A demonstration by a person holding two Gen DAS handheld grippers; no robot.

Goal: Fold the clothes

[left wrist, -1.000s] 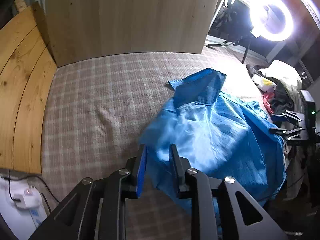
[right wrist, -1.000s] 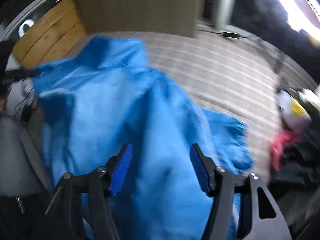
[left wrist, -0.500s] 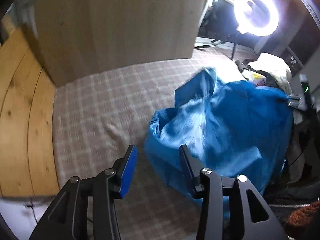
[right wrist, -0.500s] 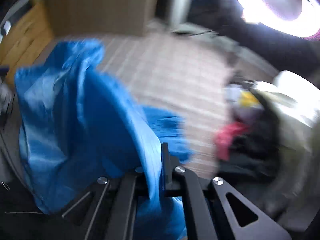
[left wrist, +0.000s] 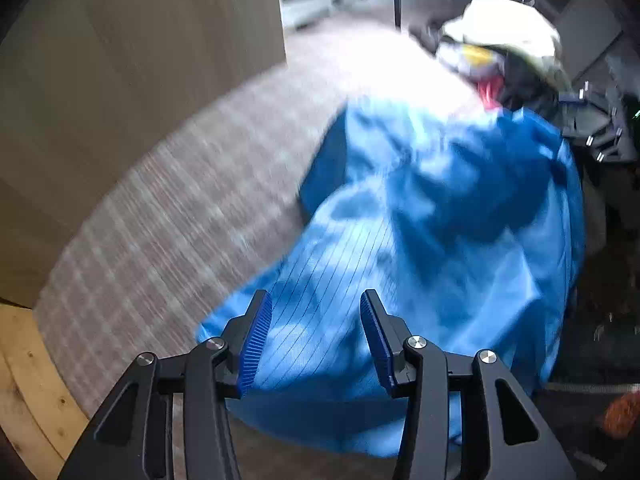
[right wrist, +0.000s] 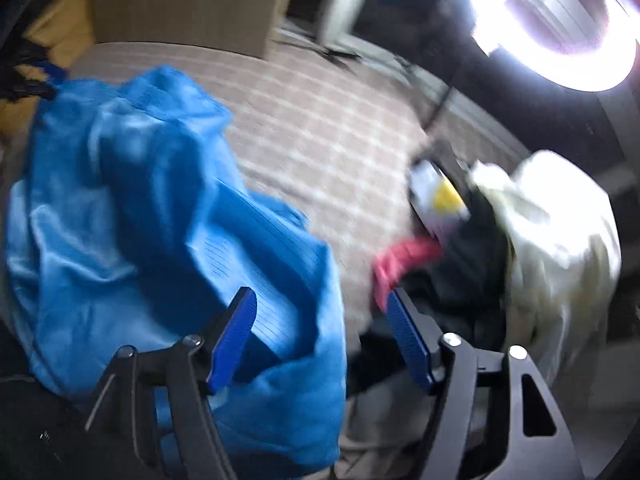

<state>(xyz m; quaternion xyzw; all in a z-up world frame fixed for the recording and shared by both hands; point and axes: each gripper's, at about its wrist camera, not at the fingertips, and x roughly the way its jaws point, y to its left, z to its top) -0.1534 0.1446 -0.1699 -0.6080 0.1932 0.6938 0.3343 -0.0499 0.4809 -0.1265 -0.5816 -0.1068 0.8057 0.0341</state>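
A crumpled blue garment (left wrist: 432, 216) with fine dark stripes lies in a heap on the checked bed cover (left wrist: 168, 208), toward its near edge. The left gripper (left wrist: 316, 332) points down over the garment's near part; its jaws are opening, and the cloth shows below and between the blue pads without being pinched. In the right wrist view the right gripper (right wrist: 320, 332) also has its jaws opening, wide apart, with a fold of the blue garment (right wrist: 132, 216) lying by the left pad but not clamped. Beyond it sits a pile of other clothes (right wrist: 520, 240), white, black and red, under a glaring ring light (right wrist: 560, 20).
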